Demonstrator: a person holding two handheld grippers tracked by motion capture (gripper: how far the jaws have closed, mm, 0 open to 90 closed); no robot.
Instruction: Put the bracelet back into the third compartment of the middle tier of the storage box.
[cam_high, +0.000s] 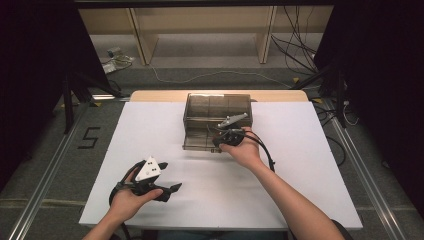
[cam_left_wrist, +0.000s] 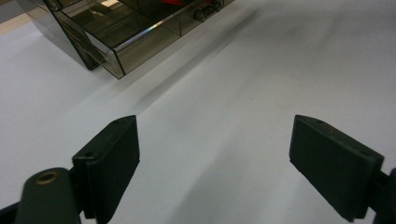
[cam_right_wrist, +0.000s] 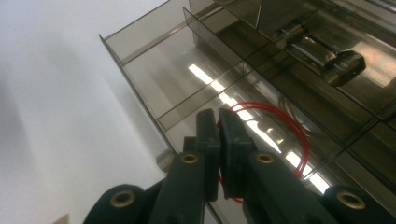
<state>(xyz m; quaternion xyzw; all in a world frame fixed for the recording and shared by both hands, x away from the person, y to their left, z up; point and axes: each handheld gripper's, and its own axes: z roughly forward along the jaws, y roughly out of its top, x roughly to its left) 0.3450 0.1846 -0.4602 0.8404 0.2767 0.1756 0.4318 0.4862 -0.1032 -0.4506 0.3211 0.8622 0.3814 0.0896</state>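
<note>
Red thin rubber ring (cam_right_wrist: 285, 126), pinched in my right gripper (cam_right_wrist: 219, 122) over the smoky clear plastic drawer box (cam_high: 218, 107) at twelve o'clock, should lower gently before release; left gripper (cam_left_wrist: 215, 154) idles wide apart.

A smoky transparent drawer box (cam_high: 217, 107) is standing at the far centre of the white bench (cam_high: 300, 170), its drawer pulled out. The right gripper (cam_high: 226, 136) is reaching into the drawer. The left gripper (cam_high: 167, 190) is resting near left.
</note>
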